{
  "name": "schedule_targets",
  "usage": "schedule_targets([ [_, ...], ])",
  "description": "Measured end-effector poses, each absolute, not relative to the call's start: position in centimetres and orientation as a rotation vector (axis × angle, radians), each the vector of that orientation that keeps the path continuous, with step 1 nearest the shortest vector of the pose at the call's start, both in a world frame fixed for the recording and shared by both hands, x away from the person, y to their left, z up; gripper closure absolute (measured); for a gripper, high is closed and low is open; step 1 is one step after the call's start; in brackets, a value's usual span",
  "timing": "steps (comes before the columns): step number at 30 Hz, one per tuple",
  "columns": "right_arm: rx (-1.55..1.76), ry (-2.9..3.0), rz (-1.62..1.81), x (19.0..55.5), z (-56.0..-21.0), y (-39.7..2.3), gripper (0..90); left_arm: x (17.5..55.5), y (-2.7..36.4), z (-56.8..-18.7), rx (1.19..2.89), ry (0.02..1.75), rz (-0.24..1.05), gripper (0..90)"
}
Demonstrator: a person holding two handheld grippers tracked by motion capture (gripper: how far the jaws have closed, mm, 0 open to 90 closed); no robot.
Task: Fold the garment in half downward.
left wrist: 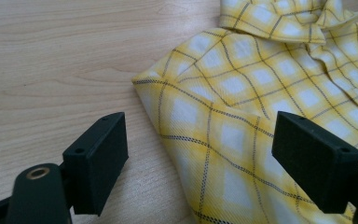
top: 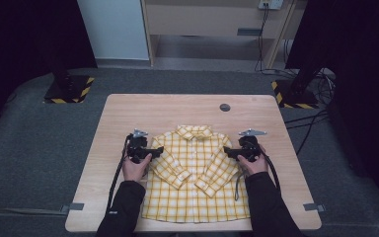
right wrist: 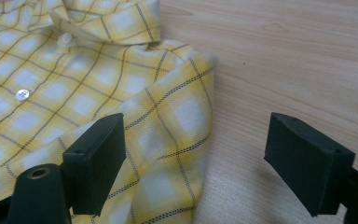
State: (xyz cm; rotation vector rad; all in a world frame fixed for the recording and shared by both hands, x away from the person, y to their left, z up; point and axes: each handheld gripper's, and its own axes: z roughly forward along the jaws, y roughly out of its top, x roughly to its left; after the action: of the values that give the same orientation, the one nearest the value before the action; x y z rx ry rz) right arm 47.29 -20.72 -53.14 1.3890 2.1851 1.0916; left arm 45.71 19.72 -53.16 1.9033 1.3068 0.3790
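While both claws stand spread, the shirt's shoulder edges lie between their jaws, unpinched.

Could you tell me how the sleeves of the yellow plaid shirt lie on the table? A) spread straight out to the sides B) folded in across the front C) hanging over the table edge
B: on the yellow plaid shirt, both sleeves angle inward, cuffs meeting near the middle.

Wooden table; yellow plaid shirt flat on it.
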Motion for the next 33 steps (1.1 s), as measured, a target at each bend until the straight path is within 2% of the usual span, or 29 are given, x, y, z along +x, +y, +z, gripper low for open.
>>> schedule_targets([
  [21,1.369,2.199,1.049,47.9,-54.1,-19.4,24.8,45.9,19.5,-54.0,1.879,1.285,0.398,21.3],
  [27,1.331,2.184,1.008,47.7,-54.2,-19.0,27.8,45.9,19.5,-54.0,1.878,1.292,0.412,24.7],
  [33,1.337,2.164,1.0,47.6,-54.3,-18.9,30.8,45.8,19.4,-53.9,1.887,1.291,0.439,33.5],
])
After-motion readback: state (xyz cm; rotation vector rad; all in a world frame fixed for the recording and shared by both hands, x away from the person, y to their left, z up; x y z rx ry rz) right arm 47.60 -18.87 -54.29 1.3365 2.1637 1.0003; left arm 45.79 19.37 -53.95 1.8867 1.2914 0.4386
